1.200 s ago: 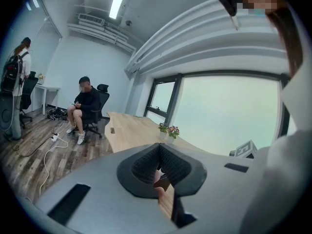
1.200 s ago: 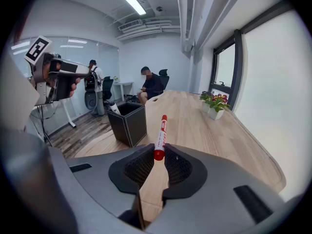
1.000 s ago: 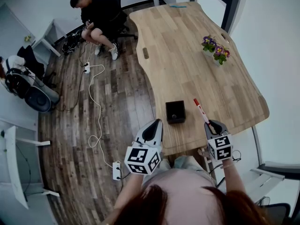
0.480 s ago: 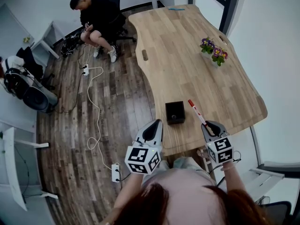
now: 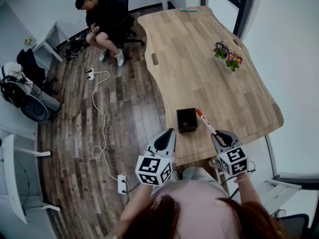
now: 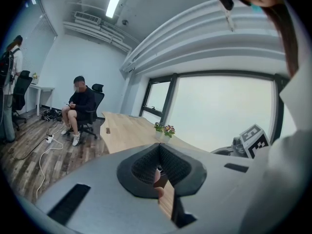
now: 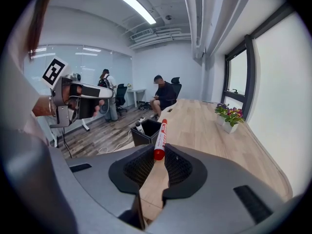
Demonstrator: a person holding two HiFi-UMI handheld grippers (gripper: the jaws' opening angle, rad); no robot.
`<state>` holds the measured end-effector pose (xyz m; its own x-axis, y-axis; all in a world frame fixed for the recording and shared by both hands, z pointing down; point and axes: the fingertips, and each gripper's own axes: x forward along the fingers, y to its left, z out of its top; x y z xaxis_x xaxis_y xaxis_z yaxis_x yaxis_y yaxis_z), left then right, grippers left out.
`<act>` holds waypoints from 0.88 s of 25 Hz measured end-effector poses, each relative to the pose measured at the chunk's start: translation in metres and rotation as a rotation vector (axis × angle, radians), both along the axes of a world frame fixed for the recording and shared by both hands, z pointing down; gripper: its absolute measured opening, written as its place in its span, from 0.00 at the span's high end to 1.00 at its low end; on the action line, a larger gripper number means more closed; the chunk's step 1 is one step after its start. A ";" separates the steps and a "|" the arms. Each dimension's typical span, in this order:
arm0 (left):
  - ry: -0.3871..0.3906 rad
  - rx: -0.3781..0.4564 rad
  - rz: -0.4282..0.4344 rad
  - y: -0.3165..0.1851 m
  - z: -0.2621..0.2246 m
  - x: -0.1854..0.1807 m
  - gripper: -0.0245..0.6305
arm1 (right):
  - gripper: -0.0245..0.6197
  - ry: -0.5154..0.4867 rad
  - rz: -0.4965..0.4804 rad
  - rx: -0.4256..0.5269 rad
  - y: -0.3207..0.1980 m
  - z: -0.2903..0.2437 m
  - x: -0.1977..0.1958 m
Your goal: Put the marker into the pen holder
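The red marker point(image 5: 205, 121), with the empty left gripper point(image 5: 168, 132) held shut off the table point(image 5: 239, 98) edge and the black pen holder point(image 5: 187, 119) just left of its far end, slanted up-left from the right gripper point(image 5: 220, 134), whose jaws clamped its near end

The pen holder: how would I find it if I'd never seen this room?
Start at the long light wooden table filling the head view's upper right. Near its closest edge stands a small black square open-topped box, the pen holder. It is the only box there, just left of the red-and-white marker held in the right gripper, far from the purple potted flowers.
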<state>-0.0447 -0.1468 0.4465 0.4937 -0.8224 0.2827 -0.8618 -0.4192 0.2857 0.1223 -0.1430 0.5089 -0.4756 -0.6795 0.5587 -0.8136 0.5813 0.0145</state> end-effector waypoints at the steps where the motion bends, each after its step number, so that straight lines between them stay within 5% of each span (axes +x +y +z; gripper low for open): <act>1: -0.001 0.000 0.003 0.000 0.000 0.001 0.96 | 0.87 -0.001 -0.006 -0.003 0.000 0.000 -0.002; 22: -0.006 -0.003 -0.013 0.007 0.000 -0.012 0.96 | 0.87 -0.042 -0.052 -0.038 -0.009 -0.001 -0.026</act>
